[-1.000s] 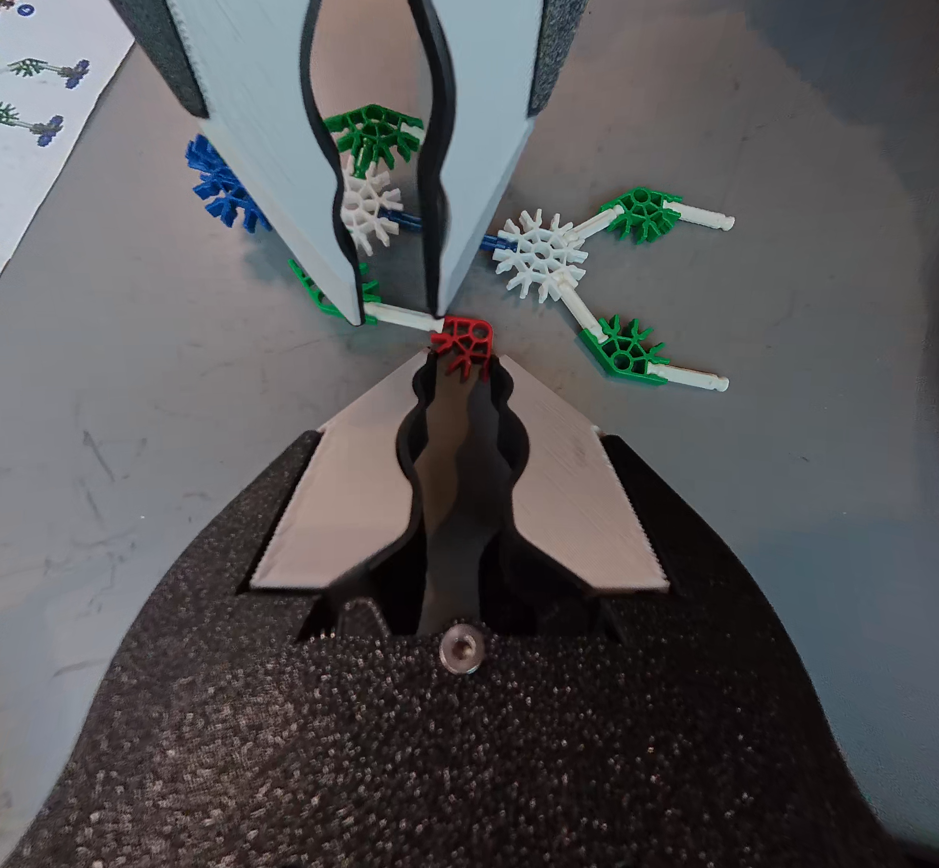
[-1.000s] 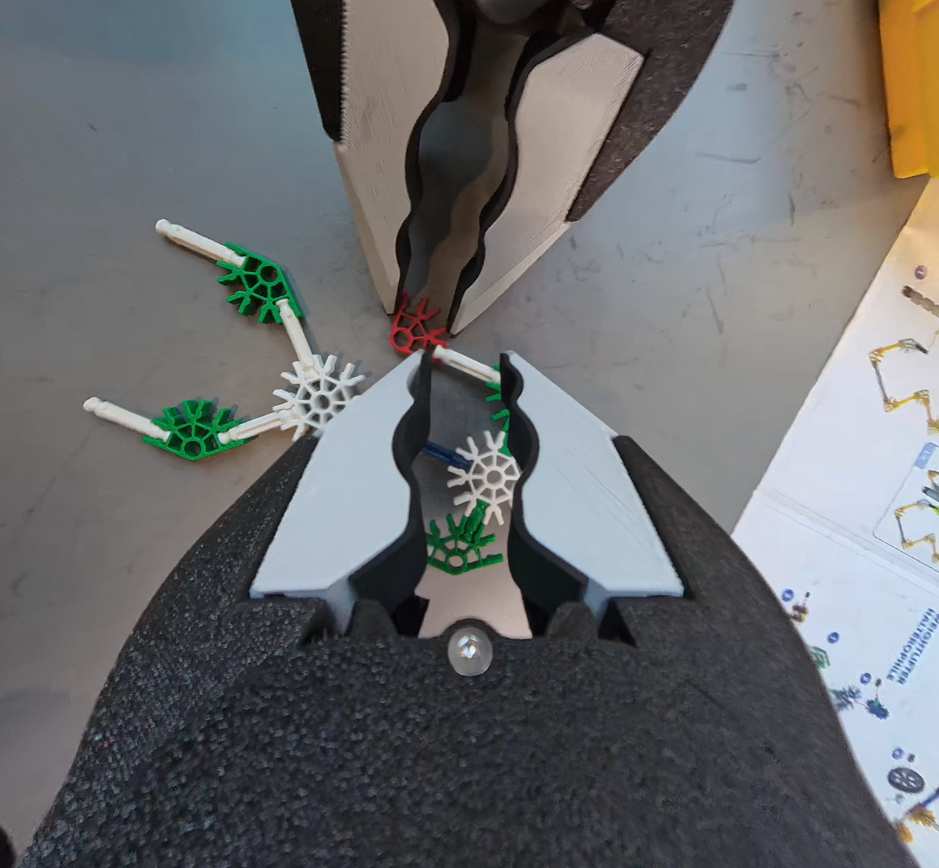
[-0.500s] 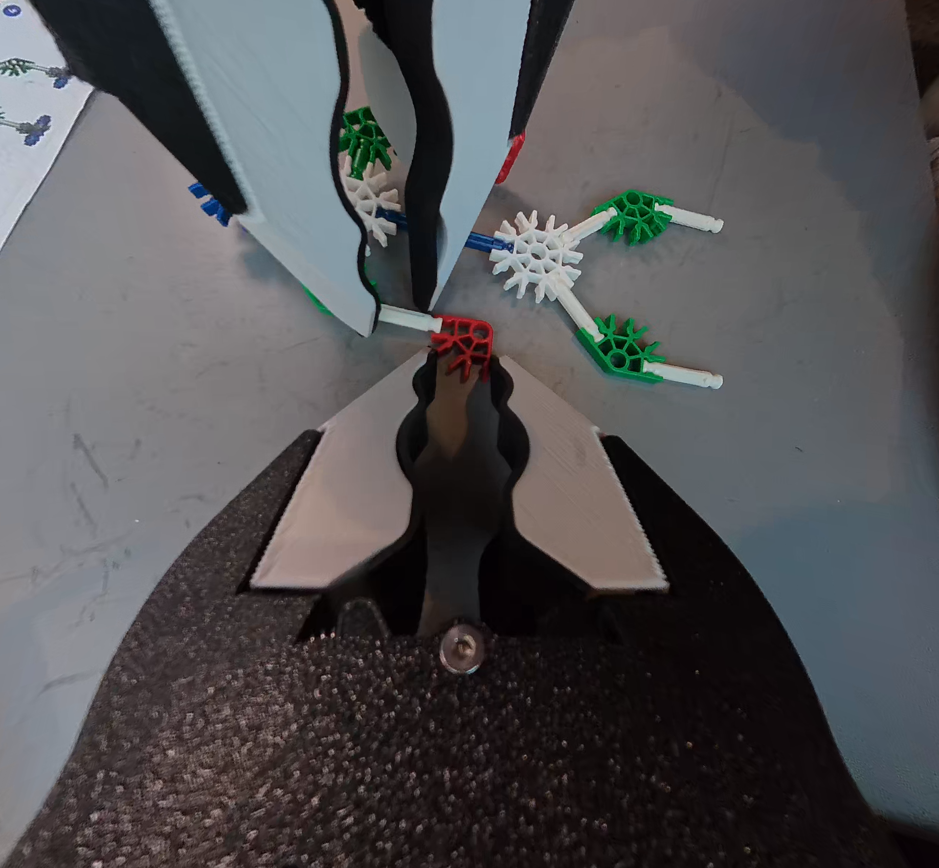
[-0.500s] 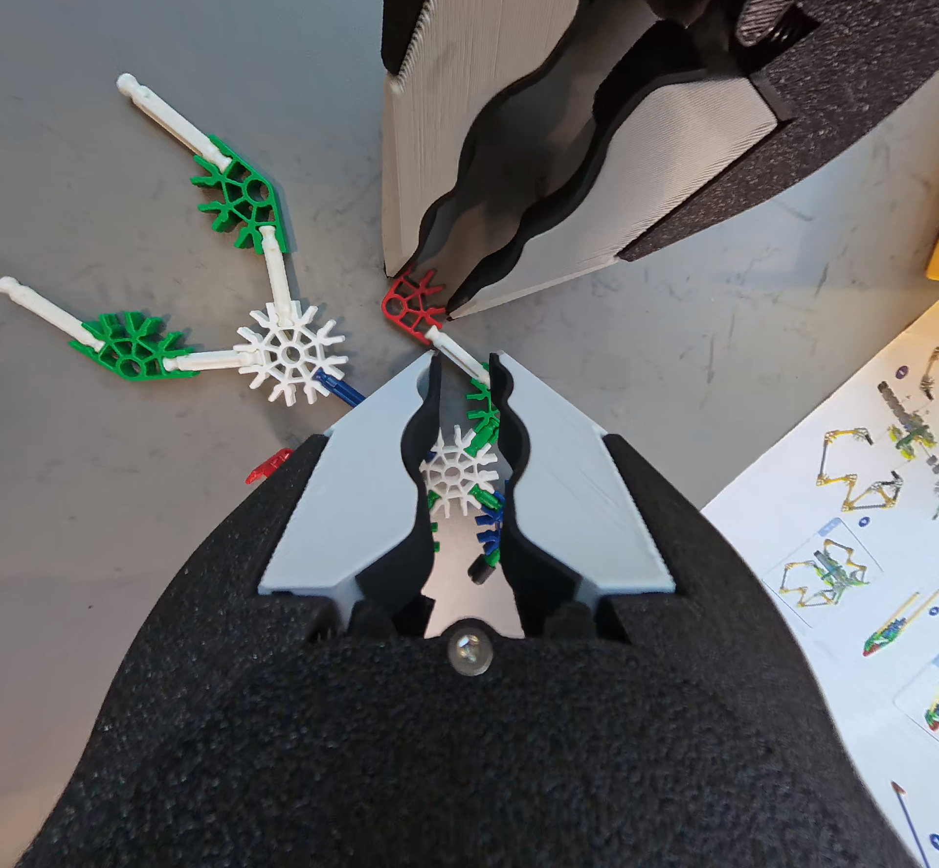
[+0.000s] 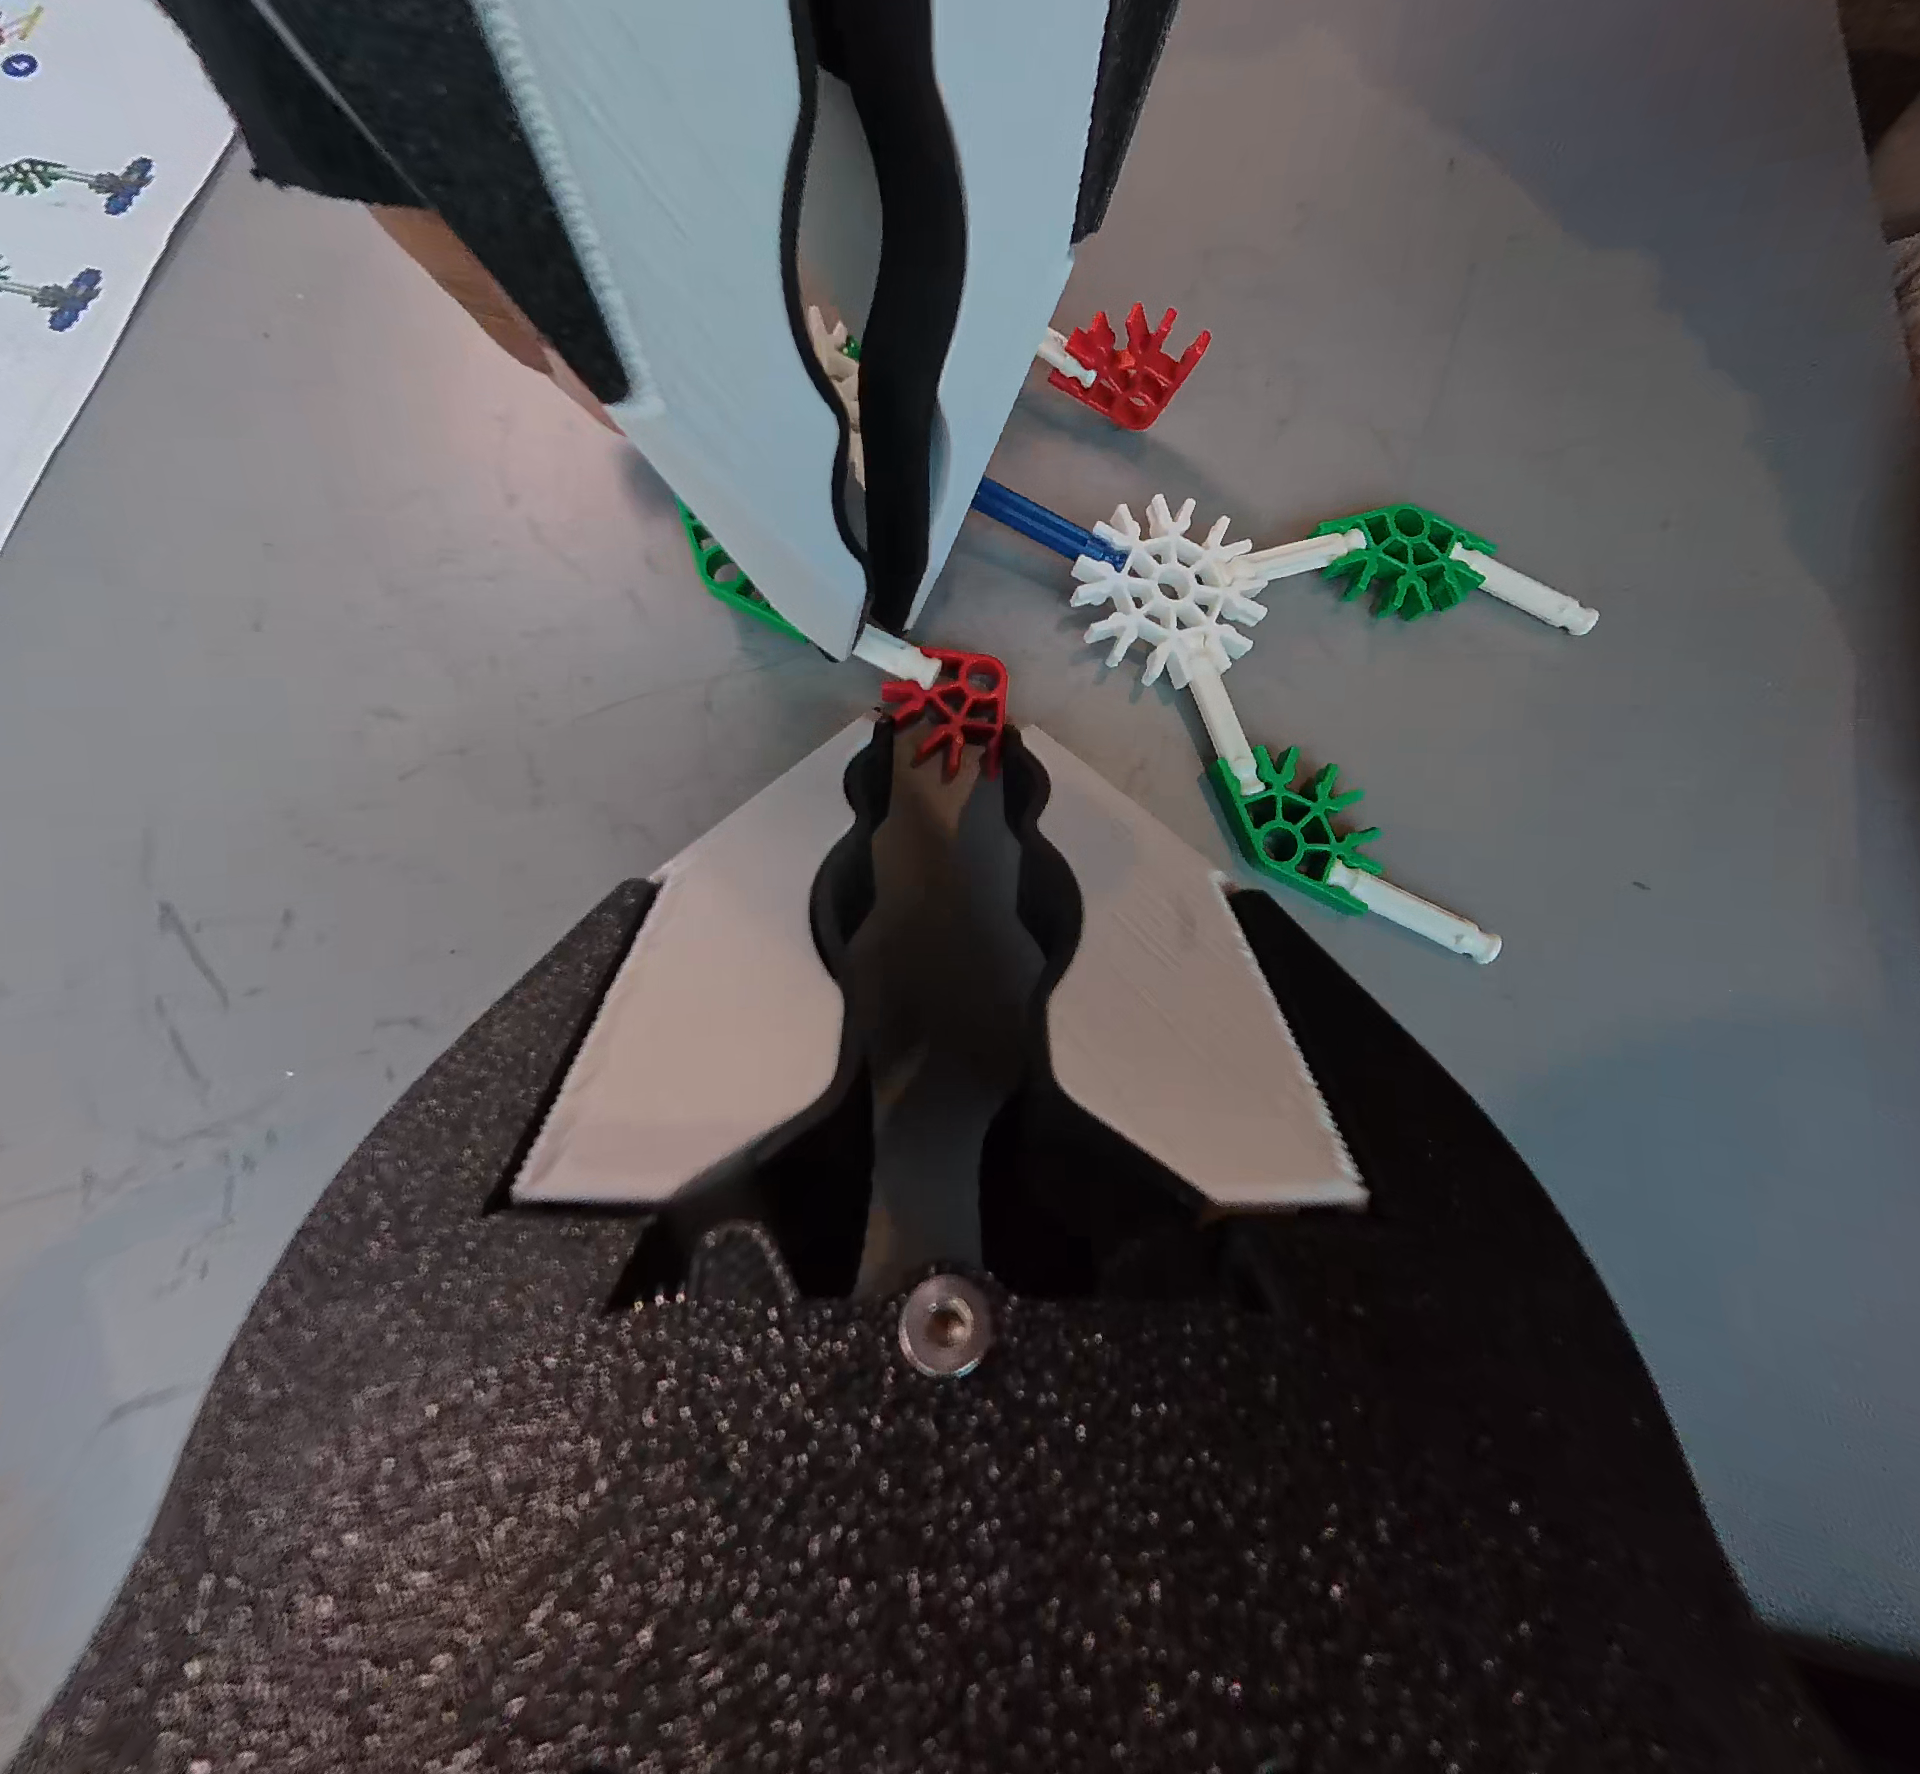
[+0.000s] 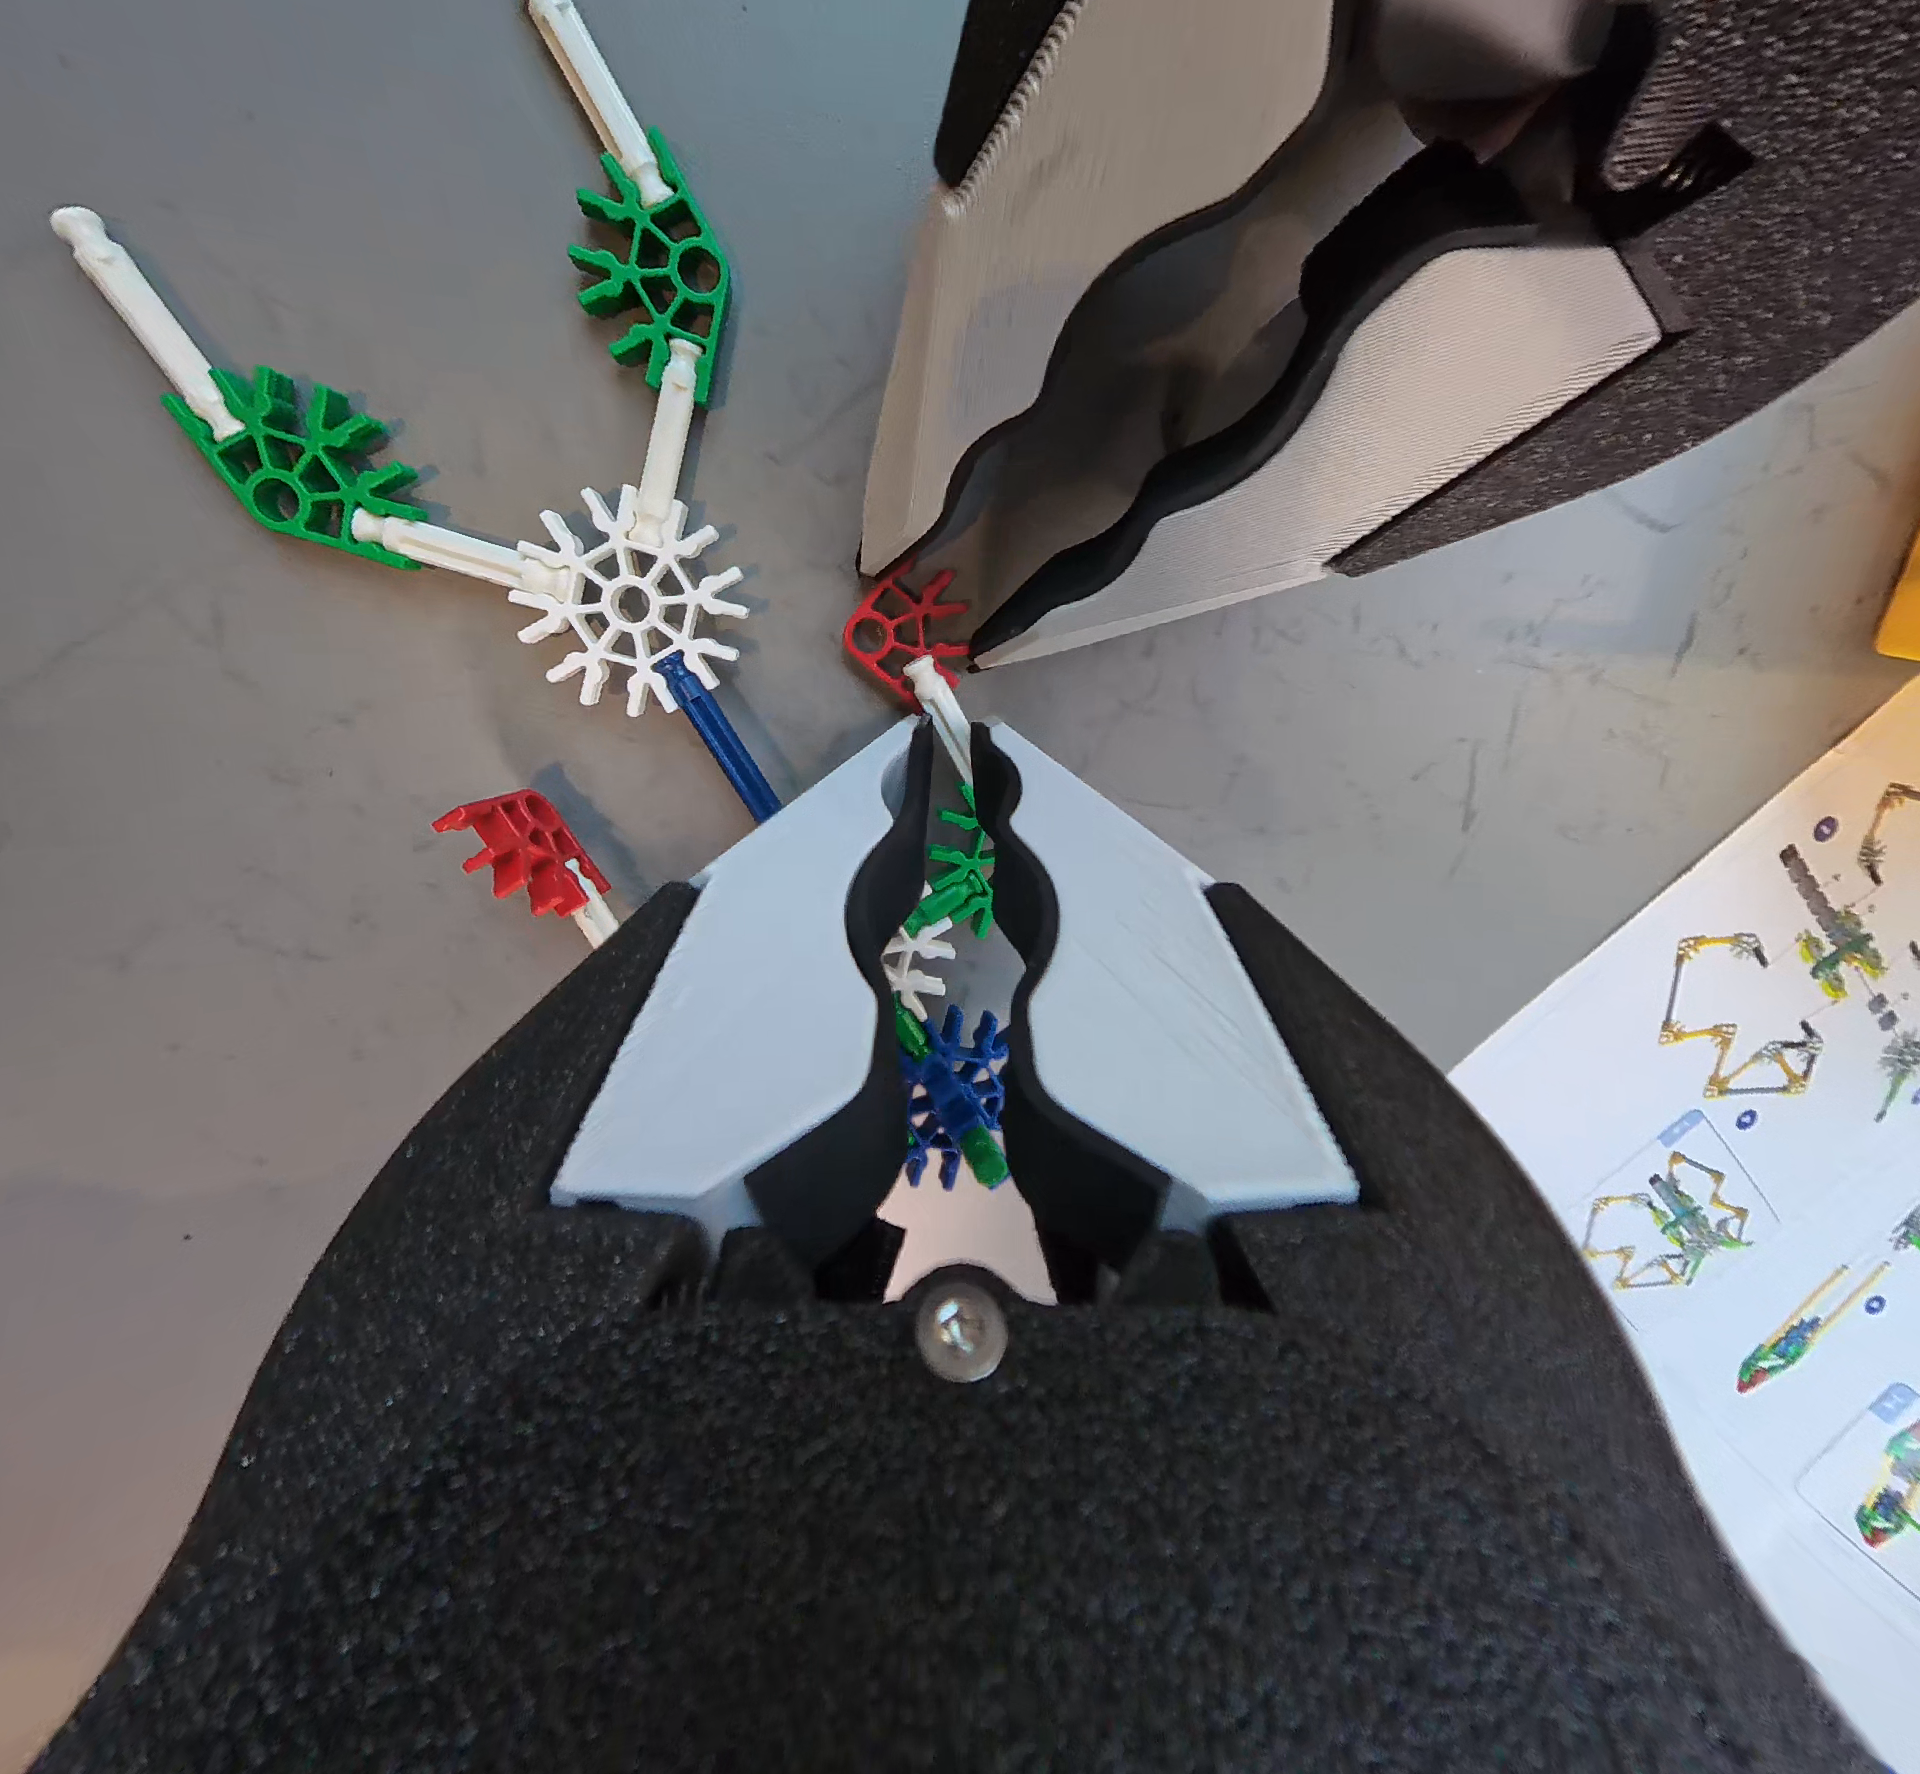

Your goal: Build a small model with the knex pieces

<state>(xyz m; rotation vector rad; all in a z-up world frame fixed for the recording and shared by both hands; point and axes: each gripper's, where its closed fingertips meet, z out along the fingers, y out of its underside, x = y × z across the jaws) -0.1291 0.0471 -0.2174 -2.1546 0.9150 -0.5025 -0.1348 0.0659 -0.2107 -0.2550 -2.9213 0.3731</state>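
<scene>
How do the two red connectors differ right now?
The near red connector is pinched at the tip of the left tool; the far red connector lies free on the table. The near one takes a white rod held by the right tool; the far one's rod runs under that tool. Both are the same red corner piece.

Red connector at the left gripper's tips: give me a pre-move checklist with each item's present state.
1. Left gripper jaws shut on the red connector: ok.
2. Right gripper jaws shut on the white rod: ok.
3. Rod end meets the red connector: ok; fully seated: cannot tell.
4. White snowflake connector with green connectors lies flat on the grey table: ok.
5. Second red connector clear of both grippers: ok.
6. Instruction sheet away from the join: ok.
</scene>
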